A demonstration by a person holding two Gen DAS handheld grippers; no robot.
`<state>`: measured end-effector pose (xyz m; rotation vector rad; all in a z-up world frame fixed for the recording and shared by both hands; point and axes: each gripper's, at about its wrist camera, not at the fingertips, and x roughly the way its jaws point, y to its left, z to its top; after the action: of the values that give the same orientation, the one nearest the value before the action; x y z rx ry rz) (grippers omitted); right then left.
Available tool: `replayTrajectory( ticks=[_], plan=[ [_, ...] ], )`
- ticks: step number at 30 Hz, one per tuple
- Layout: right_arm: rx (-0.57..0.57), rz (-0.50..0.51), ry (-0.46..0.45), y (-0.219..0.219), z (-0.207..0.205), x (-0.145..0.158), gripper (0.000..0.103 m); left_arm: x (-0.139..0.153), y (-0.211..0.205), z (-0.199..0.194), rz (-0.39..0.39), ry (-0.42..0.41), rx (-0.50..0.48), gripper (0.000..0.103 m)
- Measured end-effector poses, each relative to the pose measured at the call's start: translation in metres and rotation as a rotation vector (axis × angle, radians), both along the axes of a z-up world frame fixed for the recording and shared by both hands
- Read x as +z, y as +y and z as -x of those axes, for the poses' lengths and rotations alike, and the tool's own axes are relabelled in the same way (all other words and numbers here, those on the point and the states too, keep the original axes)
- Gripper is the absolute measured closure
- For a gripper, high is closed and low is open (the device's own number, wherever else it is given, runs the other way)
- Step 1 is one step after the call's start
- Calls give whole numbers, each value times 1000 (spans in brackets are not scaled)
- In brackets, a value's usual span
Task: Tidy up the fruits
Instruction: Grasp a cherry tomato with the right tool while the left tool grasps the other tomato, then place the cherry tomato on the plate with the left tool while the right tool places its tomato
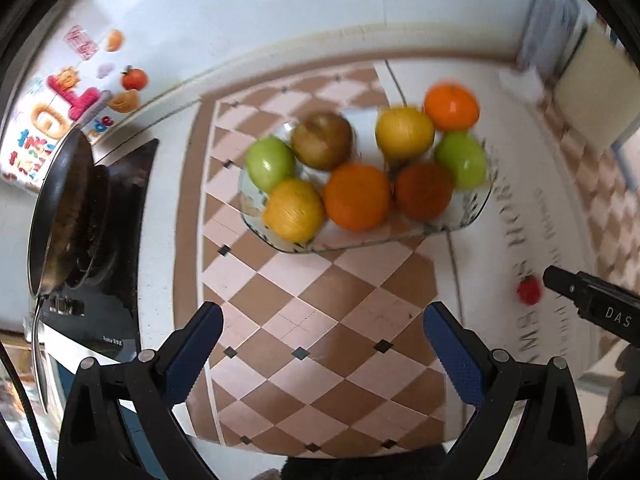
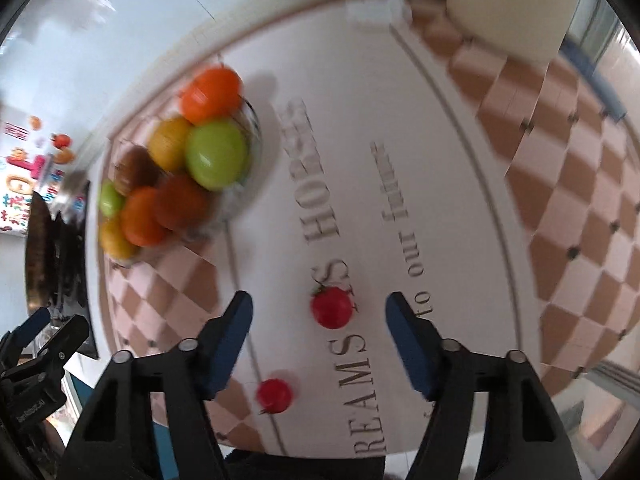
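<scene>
A glass bowl [image 1: 472, 212] on the checkered cloth holds several fruits: oranges, yellow and green apples and a brown fruit. It also shows in the right wrist view [image 2: 252, 128]. My left gripper [image 1: 322, 320] is open and empty, short of the bowl. My right gripper [image 2: 319, 310] is open, with a small red tomato [image 2: 332, 307] lying on the table between its fingers, not touched. A second red tomato [image 2: 274, 395] lies nearer, by the left finger. One tomato [image 1: 529, 290] shows in the left wrist view beside the right gripper's tip.
A black pan [image 1: 60, 216] sits on a stove [image 1: 120, 208] at the left. A printed box [image 1: 44, 120] stands behind it. The tablecloth [image 2: 400, 200] bears printed words. A pale box [image 2: 500, 4] stands at the far right.
</scene>
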<state>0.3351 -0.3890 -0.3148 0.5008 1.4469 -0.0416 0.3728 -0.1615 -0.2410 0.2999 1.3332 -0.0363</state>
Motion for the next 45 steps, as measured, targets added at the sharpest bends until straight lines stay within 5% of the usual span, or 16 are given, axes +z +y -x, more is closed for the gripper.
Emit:
replayTrajectory(
  ticks=[8,20,25,31,40,45],
  plan=[
    [93,8,21,21,0,-31,72,-47,-18,7,49,171,-25,1],
    [-56,29,6,-24,55,-6,72,-82,-77,50,262,419,-217,3],
    [-99,40,26,-35,69,-6,72,-101,-102,68,264,484,-289,45],
    [-115,44,14,-38,73,3,72,-105,-109,73,247,459,-331,74],
    [-82,42,-42,-28,49,28,72,-86,-69,46,300,407,-259,75],
    [-37,10,-87,-7,33,44,72,-47,-28,28,384,340,-140,75]
  ],
)
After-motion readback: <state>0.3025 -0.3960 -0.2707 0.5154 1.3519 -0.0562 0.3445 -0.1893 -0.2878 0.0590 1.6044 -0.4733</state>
